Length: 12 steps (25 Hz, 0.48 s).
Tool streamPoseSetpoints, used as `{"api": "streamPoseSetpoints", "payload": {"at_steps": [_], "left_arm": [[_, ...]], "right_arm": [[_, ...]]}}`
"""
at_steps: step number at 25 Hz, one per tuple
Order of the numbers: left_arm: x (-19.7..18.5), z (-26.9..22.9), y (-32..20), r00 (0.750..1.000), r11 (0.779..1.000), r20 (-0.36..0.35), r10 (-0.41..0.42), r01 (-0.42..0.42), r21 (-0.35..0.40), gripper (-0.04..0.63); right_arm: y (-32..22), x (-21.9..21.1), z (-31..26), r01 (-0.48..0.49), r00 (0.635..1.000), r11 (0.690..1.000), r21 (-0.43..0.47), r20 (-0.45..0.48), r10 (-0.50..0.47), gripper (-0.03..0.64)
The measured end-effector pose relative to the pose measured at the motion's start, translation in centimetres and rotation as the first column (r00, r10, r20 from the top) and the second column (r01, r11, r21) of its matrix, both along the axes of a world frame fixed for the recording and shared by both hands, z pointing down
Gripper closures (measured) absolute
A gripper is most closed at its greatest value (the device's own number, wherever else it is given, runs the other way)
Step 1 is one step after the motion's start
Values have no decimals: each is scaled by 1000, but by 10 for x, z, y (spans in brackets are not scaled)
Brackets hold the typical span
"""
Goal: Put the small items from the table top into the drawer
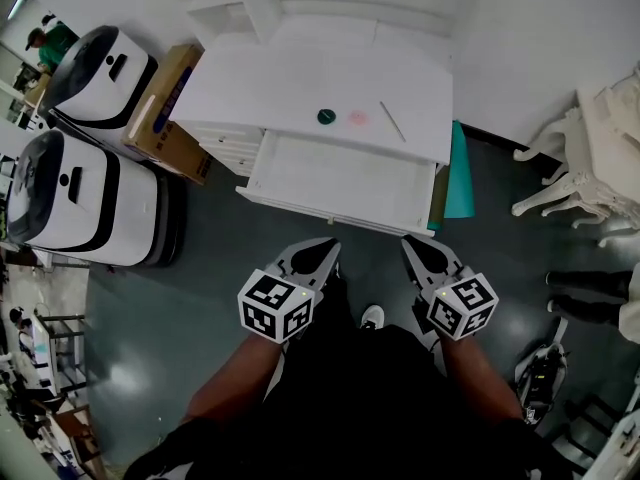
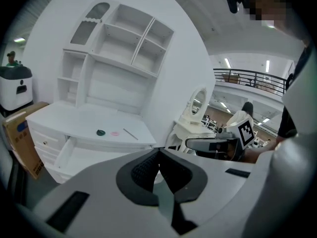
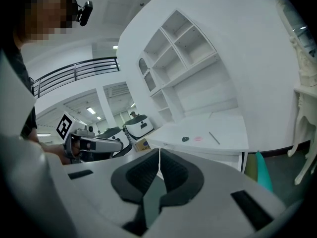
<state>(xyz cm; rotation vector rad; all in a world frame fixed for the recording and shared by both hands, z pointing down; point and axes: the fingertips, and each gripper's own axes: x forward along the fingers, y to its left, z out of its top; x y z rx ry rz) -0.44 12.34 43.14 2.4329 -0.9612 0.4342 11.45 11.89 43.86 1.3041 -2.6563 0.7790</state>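
On the white desk top (image 1: 300,83) lie a dark green round piece (image 1: 326,117), a pale pink disc (image 1: 358,118) and a thin white stick (image 1: 392,122). Below them the white drawer (image 1: 340,176) is pulled out and looks empty. Both grippers hang well short of the desk, over the floor near my legs. The left gripper (image 1: 327,252) is shut with nothing in it, and so is the right gripper (image 1: 413,247). The left gripper view shows the green piece (image 2: 100,132), pink disc (image 2: 115,133) and stick (image 2: 131,134) far off; the right gripper view shows the same green piece (image 3: 185,139).
Two white and black machines (image 1: 80,183) and a cardboard box (image 1: 170,108) stand left of the desk. A teal board (image 1: 460,173) leans at its right side. White ornate furniture (image 1: 590,158) stands at the right. A shelf unit (image 2: 116,38) rises behind the desk.
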Motion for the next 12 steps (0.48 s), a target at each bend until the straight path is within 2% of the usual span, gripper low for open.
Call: {"api": "streamPoseSetpoints", "payload": {"at_steps": [12], "left_arm": [[-26,9,-104,1000,999,9,30,-30,-16,592]], "right_arm": [[-92,-10,11,-56,996,998,-35,-66,53,591]]}}
